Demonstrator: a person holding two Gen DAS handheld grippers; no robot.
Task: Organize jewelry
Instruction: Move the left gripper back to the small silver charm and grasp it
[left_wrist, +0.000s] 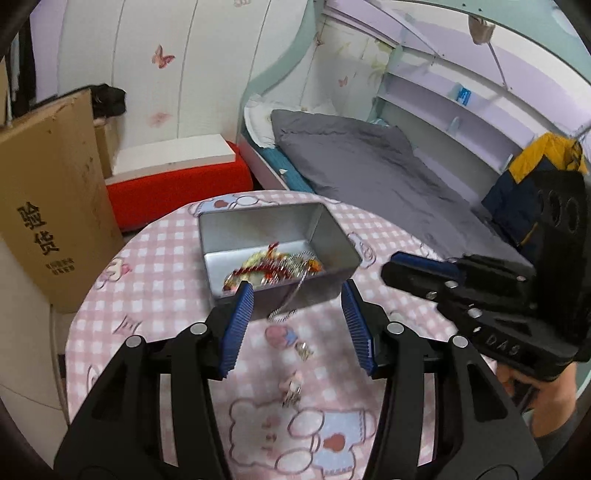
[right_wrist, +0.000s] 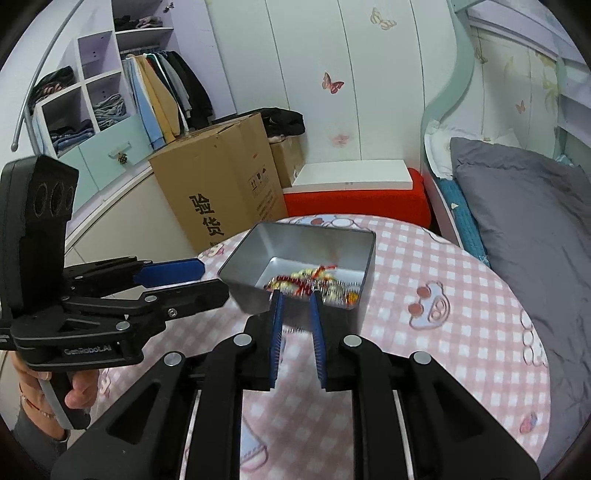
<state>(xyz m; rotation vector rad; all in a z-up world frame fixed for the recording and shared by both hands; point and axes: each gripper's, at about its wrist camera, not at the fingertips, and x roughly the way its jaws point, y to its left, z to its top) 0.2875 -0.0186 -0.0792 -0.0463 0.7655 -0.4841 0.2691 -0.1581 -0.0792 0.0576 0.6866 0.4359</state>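
Observation:
An open silver tin (left_wrist: 332, 240) (right_wrist: 251, 254) stands on the round table with a pink checked cloth (left_wrist: 155, 266) (right_wrist: 461, 295). A blurred heap of red, gold and silver jewelry (left_wrist: 273, 266) (right_wrist: 314, 282) lies in it. A thin silver chain (left_wrist: 291, 302) hangs over the tin's near wall. Two small jewelry pieces (left_wrist: 303, 349) (left_wrist: 293, 387) lie on the cloth between my left fingers. My left gripper (left_wrist: 297, 299) (right_wrist: 212, 282) stands open just before the tin, holding nothing. My right gripper (right_wrist: 296, 301) (left_wrist: 388, 271) sits to the tin's right, its pads a narrow gap apart with nothing pressed between them.
A tall cardboard box (left_wrist: 55, 206) (right_wrist: 218, 184) and a red stool with a white board (left_wrist: 177, 173) (right_wrist: 354, 192) stand behind the table. A bed with grey bedding (left_wrist: 369, 170) (right_wrist: 524, 221) runs along the right. A person's hand (right_wrist: 79, 391) grips the left handle.

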